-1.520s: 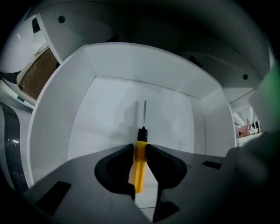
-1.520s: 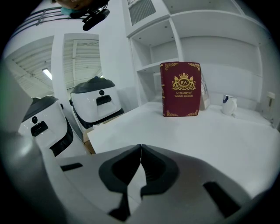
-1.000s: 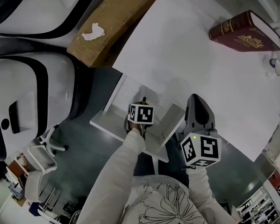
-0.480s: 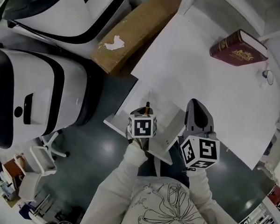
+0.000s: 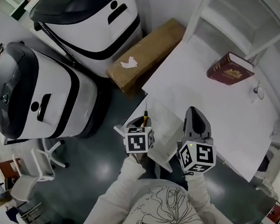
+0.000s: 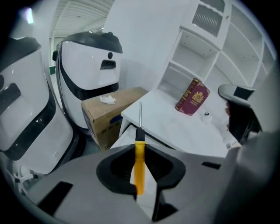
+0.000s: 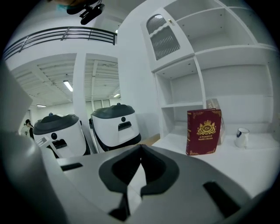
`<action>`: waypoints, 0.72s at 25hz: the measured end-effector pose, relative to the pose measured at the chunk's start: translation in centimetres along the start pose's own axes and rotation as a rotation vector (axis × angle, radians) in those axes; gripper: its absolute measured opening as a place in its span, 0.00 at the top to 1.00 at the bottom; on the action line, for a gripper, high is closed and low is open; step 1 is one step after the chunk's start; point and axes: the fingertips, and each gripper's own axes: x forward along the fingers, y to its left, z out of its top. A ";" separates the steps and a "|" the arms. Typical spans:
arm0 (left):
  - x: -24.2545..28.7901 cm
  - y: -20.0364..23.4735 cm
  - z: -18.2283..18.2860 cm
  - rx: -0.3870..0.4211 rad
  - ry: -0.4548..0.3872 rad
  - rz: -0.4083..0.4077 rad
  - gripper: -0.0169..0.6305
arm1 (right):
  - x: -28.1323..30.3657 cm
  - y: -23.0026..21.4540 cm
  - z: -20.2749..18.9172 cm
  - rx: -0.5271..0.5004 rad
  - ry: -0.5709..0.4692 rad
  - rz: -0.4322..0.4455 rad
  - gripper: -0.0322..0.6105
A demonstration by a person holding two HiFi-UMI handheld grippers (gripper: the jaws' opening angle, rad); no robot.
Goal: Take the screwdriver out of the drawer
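The left gripper (image 5: 143,126) is clenched on the screwdriver (image 5: 145,118). In the left gripper view its fingers (image 6: 124,164) press the yellow handle from both sides. The black collar and bare metal shaft stick straight out past the fingertips. The tool hangs in the air above the open white drawer (image 5: 164,134), which lies below and slightly right of those fingers.

Ahead of the shaft's tip runs the edge of the white desk (image 5: 201,98). A red book (image 6: 192,96) lies farther along that line, to the right. Left of the fingers a cardboard box (image 5: 145,53) leans by the desk's side. Beyond it stand two large white machines with black trim (image 5: 84,17).

The right gripper (image 5: 192,111) hovers just right of the left one, over the desk's near edge. Its fingertips meet, with nothing between them (image 7: 140,147). Past them the book stands out against white shelves (image 7: 218,65), with a small cup (image 7: 241,137) to its right.
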 end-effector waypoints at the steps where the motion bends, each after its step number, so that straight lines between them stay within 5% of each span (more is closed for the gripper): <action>1: -0.9 0.0 0.6 -0.001 -0.023 0.002 0.87 | -0.3 0.3 0.6 -0.003 -0.013 0.006 0.95; 9: -8.3 -0.8 5.4 -0.021 -0.227 0.000 0.87 | -2.4 2.3 4.9 -0.022 -0.106 0.051 0.95; 18: -16.7 -3.7 10.8 0.052 -0.467 -0.011 0.87 | -4.5 4.1 8.3 -0.058 -0.185 0.081 0.95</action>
